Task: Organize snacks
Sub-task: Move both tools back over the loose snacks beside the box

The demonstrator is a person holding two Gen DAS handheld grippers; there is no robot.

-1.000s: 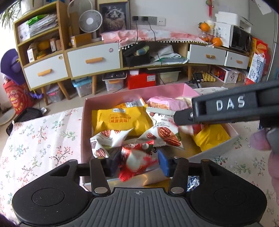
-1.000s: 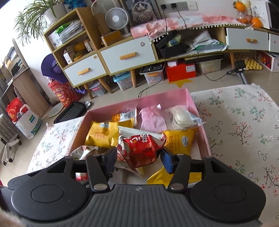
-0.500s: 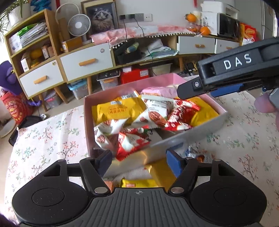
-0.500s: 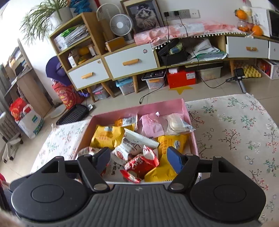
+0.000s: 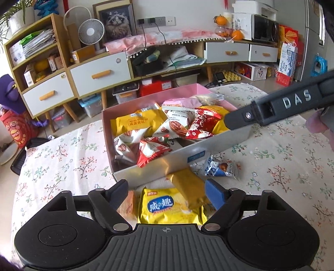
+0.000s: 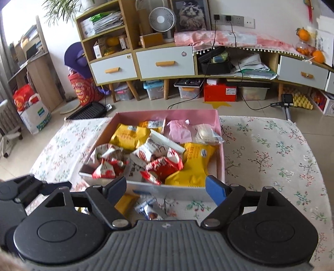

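Left claw point(image 5: 166, 192) spreading, empty, hovering right over yellow foil snack packet point(image 5: 167, 208) lying flat on floral worktop point(image 5: 62, 156), just outside pink cardboard box point(image 5: 181, 155); right claw point(image 6: 166, 188) spreading, empty, farther off.

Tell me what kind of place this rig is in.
Most likely a lived-in home living room: a long wooden sideboard with white drawers, a small white desk fan beside a framed cat portrait, and a floral tablecloth under the pink cardboard snack box.
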